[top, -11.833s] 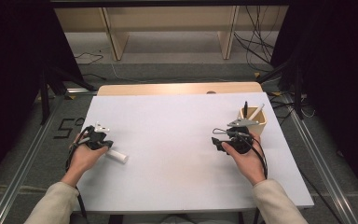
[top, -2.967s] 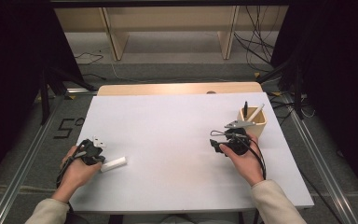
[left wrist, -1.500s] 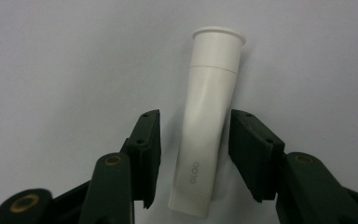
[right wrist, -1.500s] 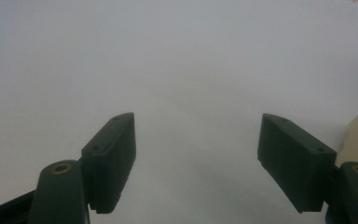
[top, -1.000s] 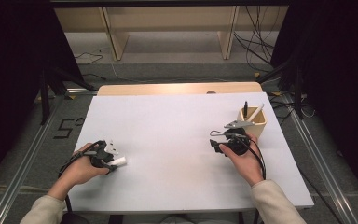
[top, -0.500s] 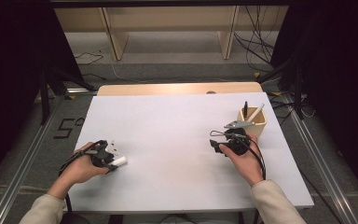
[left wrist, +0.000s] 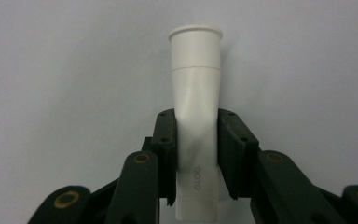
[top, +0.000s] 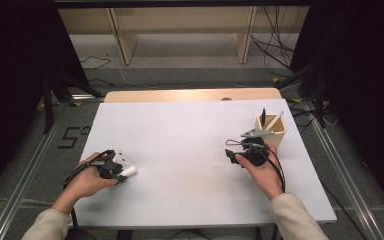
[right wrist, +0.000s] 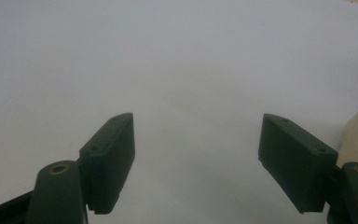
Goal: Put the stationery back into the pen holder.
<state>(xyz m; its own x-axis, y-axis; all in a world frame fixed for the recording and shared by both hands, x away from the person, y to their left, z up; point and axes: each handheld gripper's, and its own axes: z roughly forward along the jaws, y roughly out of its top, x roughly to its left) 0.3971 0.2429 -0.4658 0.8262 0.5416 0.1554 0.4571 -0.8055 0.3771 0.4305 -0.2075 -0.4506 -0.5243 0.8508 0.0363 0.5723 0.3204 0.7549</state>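
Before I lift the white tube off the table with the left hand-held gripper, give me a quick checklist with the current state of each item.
1. Left hand-held gripper pads pressed on both sides of the white tube: ok.
2. Tube centred between the jaws, cap end pointing away: ok.
3. Grip firm enough to lift: cannot tell.
4. Right hand-held gripper open, nothing between its jaws: ok.
5. Wooden holder upright beside the right hand: ok.
6. Bare table between tube and holder: ok.

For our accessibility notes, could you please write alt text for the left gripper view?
A white glue tube is clamped between the left tongs, its capped end pointing away over the white table. Both black pads press its squeezed middle.
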